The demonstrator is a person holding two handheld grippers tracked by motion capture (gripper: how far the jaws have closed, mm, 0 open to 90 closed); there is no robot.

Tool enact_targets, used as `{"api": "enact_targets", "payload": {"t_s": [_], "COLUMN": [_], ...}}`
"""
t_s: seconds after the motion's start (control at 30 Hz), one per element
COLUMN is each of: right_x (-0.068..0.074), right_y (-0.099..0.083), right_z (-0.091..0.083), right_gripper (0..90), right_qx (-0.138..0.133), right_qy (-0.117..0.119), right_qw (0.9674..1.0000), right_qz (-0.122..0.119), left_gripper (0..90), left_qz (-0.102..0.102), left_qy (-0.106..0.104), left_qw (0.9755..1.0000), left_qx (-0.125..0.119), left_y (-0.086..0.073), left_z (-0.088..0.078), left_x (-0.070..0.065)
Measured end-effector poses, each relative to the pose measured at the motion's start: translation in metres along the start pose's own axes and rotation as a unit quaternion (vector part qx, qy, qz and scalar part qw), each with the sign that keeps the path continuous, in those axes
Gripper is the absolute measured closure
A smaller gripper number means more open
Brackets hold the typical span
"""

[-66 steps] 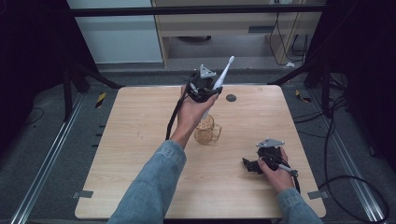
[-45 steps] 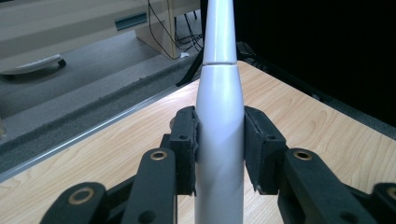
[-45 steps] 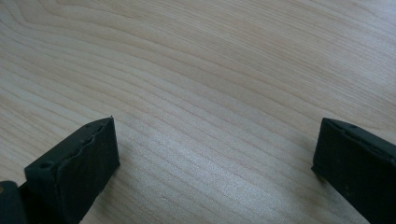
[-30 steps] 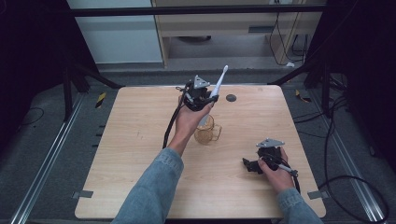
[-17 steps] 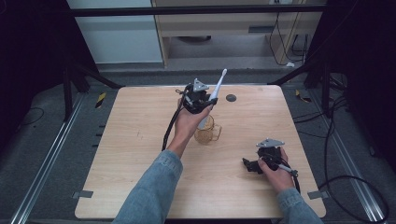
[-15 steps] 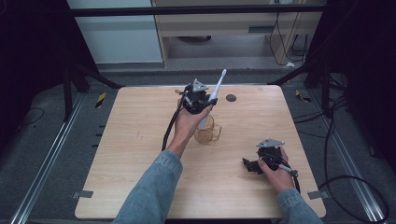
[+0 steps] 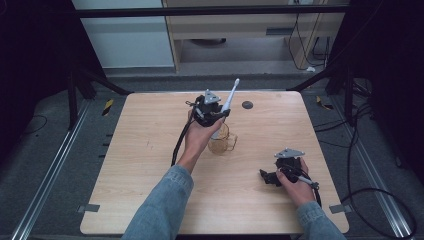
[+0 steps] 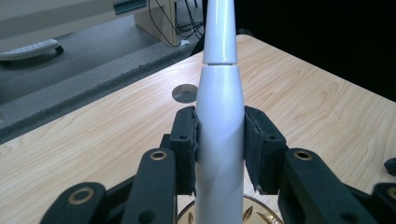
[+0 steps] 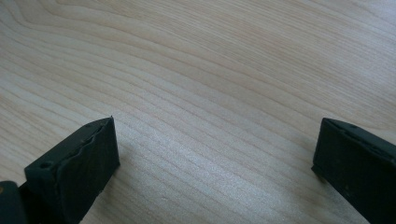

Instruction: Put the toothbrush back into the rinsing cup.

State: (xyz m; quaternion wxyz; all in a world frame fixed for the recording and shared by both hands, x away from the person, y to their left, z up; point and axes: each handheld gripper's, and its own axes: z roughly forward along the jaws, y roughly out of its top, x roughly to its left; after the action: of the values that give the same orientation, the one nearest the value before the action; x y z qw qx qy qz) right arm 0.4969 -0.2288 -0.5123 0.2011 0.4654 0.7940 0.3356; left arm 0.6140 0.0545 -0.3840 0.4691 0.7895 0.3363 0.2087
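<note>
The left gripper (image 7: 218,111) is held above the far middle of the table (image 7: 140,150), its jaws clamped on the body of a white toothbrush (image 7: 229,100) that slants up and to the far right. In the left gripper view the black pads (image 8: 187,140) press both sides of the toothbrush (image 8: 219,121), whose narrower neck rises out of the top of the picture. The toothbrush's lower end goes down into a clear amber cup (image 7: 221,142) standing just near of the gripper; the cup's rim (image 8: 257,212) with a gold leaf pattern shows below the jaws. A small dark round hole (image 7: 247,105) lies in the table just right of the toothbrush, also seen beyond it (image 8: 185,93). The right gripper (image 7: 270,176) rests on the near right of the table, well apart from the cup, jaws wide apart with bare wood (image 9: 210,116) between them. Cables (image 7: 370,195) lie on the floor right of the table.
</note>
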Motion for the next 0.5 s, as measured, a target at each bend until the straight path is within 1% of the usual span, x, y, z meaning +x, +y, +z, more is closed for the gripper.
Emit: {"api": "enact_targets", "payload": {"t_s": [0.1, 0.13, 0.17, 0.3, 0.5], "right_x": [0.000, 0.000, 0.000, 0.000, 0.000], "right_y": [0.000, 0.000, 0.000, 0.000, 0.000], "right_z": [0.000, 0.000, 0.000, 0.000, 0.000], "right_gripper": [0.3, 0.3, 0.3, 0.4, 0.3], "right_qx": [0.000, -0.001, 0.000, -0.001, -0.001], "right_qy": [0.000, -0.001, 0.000, 0.000, 0.000], "right_qw": [1.0000, 1.0000, 1.0000, 1.0000, 1.0000], "right_qz": [0.001, -0.003, 0.000, 0.001, 0.001], "left_gripper": [66.7, 66.7, 66.7, 66.6, 66.6], "left_qz": [0.009, 0.008, 0.007, 0.016, 0.016], "left_qy": [0.003, 0.001, 0.000, 0.001, 0.000], "left_qw": [1.0000, 1.0000, 1.0000, 0.9999, 0.9999], "left_qx": [-0.002, -0.004, -0.004, 0.001, 0.005], "left_y": [0.000, -0.001, -0.002, -0.006, -0.011], "left_z": [-0.003, -0.003, -0.004, -0.004, -0.003], "left_x": [0.000, 0.000, 0.000, -0.004, -0.006]}}
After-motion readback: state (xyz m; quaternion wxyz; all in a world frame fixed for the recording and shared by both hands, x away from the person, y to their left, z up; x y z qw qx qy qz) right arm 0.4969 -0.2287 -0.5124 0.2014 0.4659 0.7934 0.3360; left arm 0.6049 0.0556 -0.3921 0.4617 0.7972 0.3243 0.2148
